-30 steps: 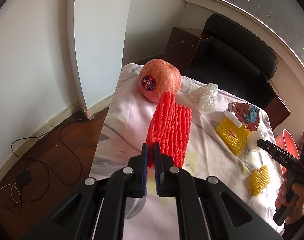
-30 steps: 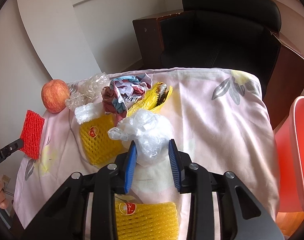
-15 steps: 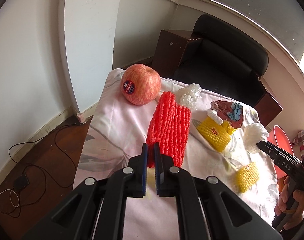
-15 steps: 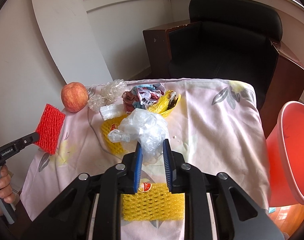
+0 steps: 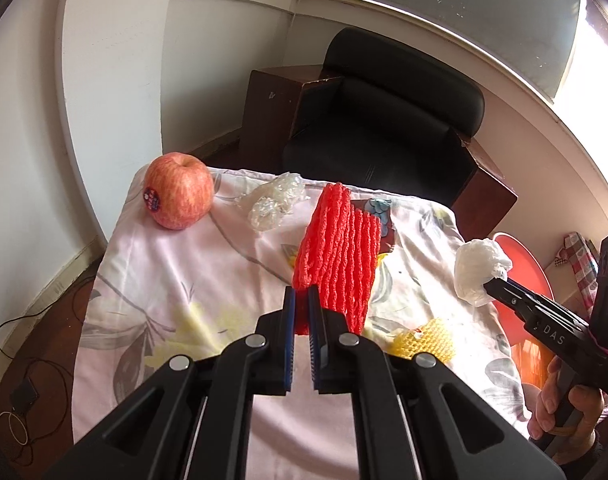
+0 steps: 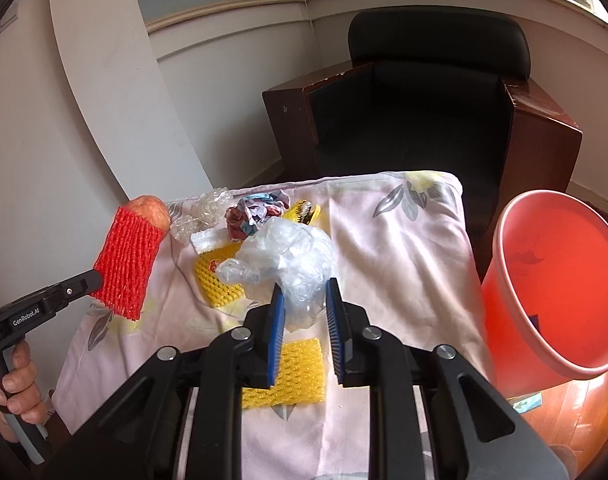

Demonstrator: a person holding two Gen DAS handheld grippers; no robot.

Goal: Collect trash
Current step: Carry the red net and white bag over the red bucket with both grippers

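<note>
My left gripper [image 5: 301, 296] is shut on the lower corner of a red foam net [image 5: 336, 256], which hangs clear above the table. From the right wrist view the net [image 6: 130, 260] shows at the left with the left gripper [image 6: 94, 280] behind it. My right gripper [image 6: 304, 292] is shut on a crumpled clear plastic bag [image 6: 292, 256], lifted off the cloth. In the left wrist view that bag [image 5: 480, 268] sits at the tip of the right gripper [image 5: 492, 286]. A salmon-red bucket [image 6: 504, 240] stands on the floor to the right of the table.
The table wears a pink floral cloth [image 6: 404, 248]. On it lie an apple [image 5: 179, 196], crumpled clear wrap [image 5: 272, 200], a coloured wrapper [image 6: 256, 216] and two yellow foam nets [image 6: 284, 372] [image 6: 218, 276]. A black armchair [image 6: 424, 100] stands behind; cables [image 5: 24, 392] lie on the floor.
The right gripper's jaws closed on the plastic bag and lifted it off the table. Both grippers rose and drew back with their loads, and the bucket came into view at the right.
</note>
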